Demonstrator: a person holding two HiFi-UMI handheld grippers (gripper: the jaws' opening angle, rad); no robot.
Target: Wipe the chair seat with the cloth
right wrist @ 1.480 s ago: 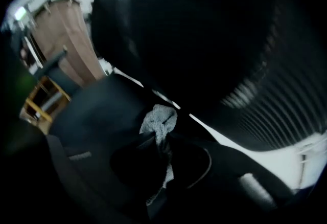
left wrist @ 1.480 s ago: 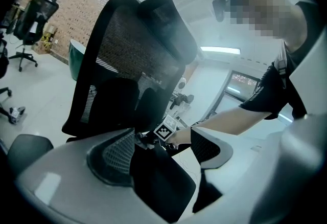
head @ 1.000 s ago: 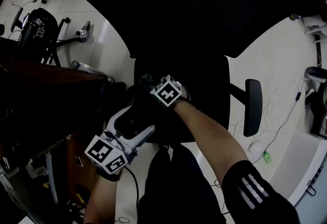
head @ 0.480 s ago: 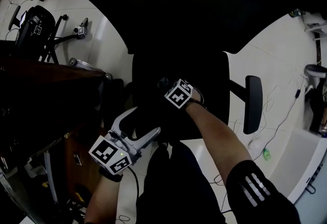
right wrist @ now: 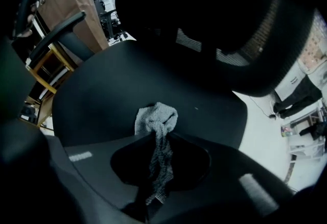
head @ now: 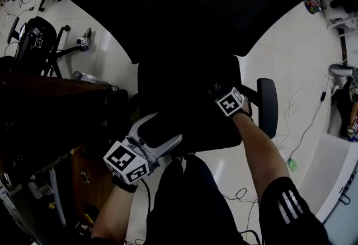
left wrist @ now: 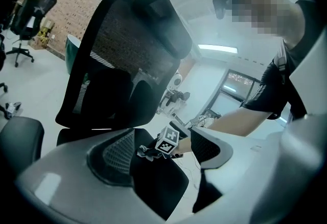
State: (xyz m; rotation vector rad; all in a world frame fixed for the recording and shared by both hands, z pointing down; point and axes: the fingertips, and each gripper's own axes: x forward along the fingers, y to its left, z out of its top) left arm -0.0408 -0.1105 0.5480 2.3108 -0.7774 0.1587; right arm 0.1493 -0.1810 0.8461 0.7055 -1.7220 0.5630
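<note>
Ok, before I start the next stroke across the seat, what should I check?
1. Grey woven cloth held firmly: ok, the right gripper is shut on it.
2. Cloth touching the black chair seat: ok, its bunched end appears to rest on the seat.
3. Left gripper out of the wiping path: ok, it is open at the seat's front-left edge.
4. Nothing else on the seat: ok in the right gripper view.
5. Room to the side: not ok, the black armrest is close beside the right gripper.
6. Which areas are already wiped: cannot tell.
</note>
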